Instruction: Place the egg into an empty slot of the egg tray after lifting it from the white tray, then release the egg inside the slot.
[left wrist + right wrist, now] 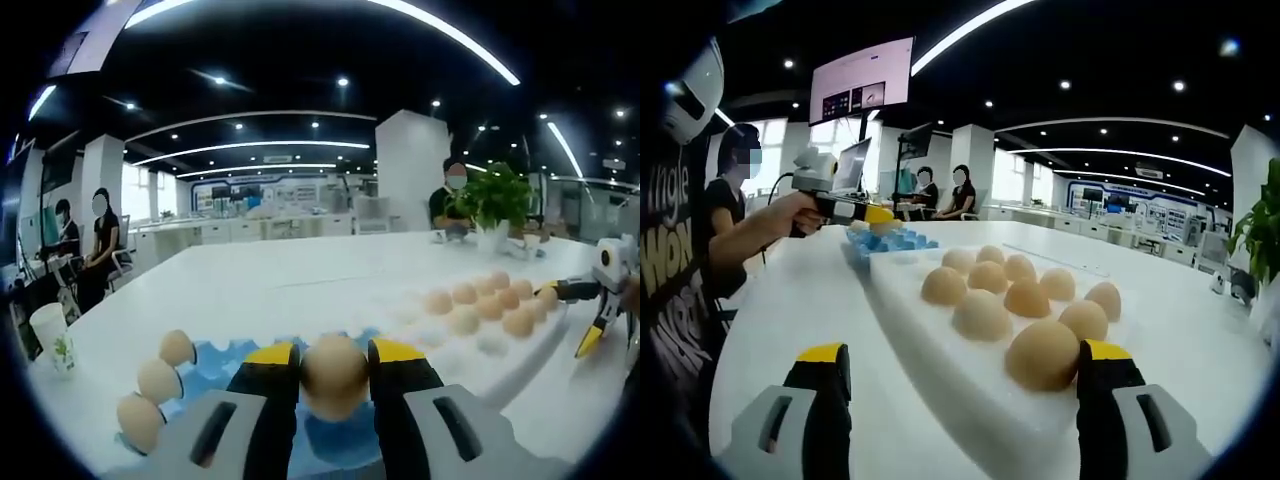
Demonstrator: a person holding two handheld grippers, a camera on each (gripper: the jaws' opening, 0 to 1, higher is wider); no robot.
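In the left gripper view my left gripper [334, 372] is shut on a tan egg [334, 375], held just above the blue egg tray [222, 358]. Three eggs [158, 380] sit in that tray's left slots. Further right lies the white tray [500, 345] with several eggs [487, 303]. My right gripper [596, 320] shows at the far right of this view. In the right gripper view my right gripper [960, 385] stands open at the near end of the white tray [940, 350], around its nearest eggs [1042, 352]. The left gripper [865, 213] hovers over the blue egg tray [890, 241] further back.
A paper cup [52, 337] stands at the table's left edge. A potted plant [492, 205] stands at the far side, with people seated beyond the table. The person holding the grippers stands at the left of the right gripper view [680, 260].
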